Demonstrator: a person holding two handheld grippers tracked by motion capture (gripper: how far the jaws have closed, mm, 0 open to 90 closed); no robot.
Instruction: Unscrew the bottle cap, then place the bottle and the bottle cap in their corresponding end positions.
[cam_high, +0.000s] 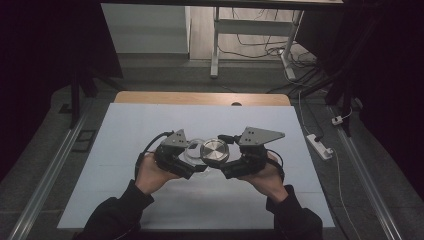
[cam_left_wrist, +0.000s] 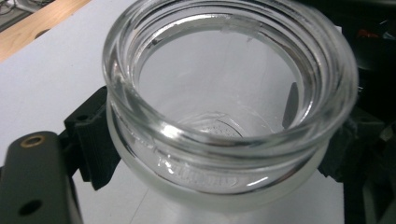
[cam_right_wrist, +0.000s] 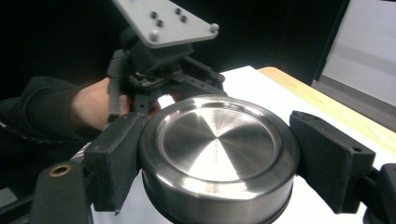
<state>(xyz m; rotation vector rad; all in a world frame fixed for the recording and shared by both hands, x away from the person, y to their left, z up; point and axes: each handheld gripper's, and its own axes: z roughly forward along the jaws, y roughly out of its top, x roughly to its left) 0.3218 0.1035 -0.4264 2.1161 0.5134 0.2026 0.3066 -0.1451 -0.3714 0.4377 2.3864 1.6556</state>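
A clear glass jar (cam_left_wrist: 224, 140) with a threaded mouth sits between the black pads of my left gripper (cam_left_wrist: 219, 149), which is shut on its neck; the jar is open-topped and looks empty. A round brushed-metal lid (cam_right_wrist: 217, 144) is held by its rim in my right gripper (cam_right_wrist: 217, 161), a pad pressed to each side. In the high view the jar (cam_high: 192, 154) and the lid (cam_high: 215, 151) hang side by side above the middle of the white sheet, almost touching, with the left gripper (cam_high: 194, 159) and right gripper (cam_high: 217, 156) facing each other. The left gripper's grey plate (cam_right_wrist: 163, 21) shows behind the lid.
A white sheet (cam_high: 150, 125) covers the table, with a wooden strip (cam_high: 200, 98) along its far edge. A white power strip (cam_high: 320, 146) and cables lie on the floor at the right. A desk frame (cam_high: 215, 45) stands beyond the table.
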